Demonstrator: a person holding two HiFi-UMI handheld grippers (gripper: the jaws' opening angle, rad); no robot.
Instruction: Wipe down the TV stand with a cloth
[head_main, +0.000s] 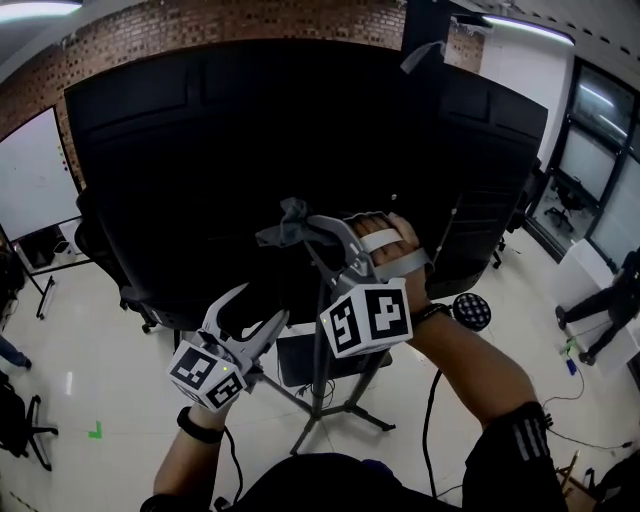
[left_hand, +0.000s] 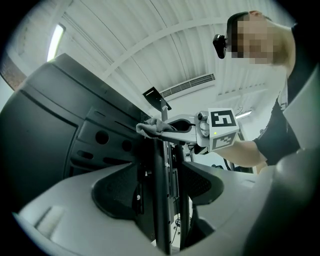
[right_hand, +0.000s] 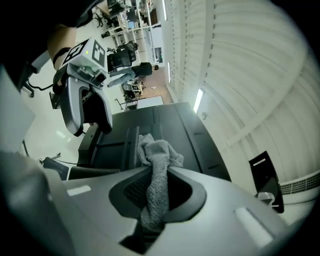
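Observation:
A large black TV (head_main: 250, 150) shows its back, mounted on a black stand with a pole (head_main: 322, 385) and spread legs. My right gripper (head_main: 290, 232) is shut on a grey cloth (head_main: 291, 220) and presses it against the top of the pole at the TV's back. In the right gripper view the cloth (right_hand: 157, 170) hangs pinched between the jaws of that gripper (right_hand: 155, 197). My left gripper (head_main: 258, 312) sits lower left, open. Seen from the left gripper view, the pole (left_hand: 161, 190) runs up between the jaws of the left gripper (left_hand: 162, 185), with the cloth (left_hand: 150, 128) above.
A small black shelf (head_main: 296, 362) sits on the stand below the grippers. A whiteboard (head_main: 35, 175) stands at the left, and office chairs (head_main: 115, 260) are behind the TV. A person (head_main: 610, 300) stands at the far right. Cables trail on the glossy floor.

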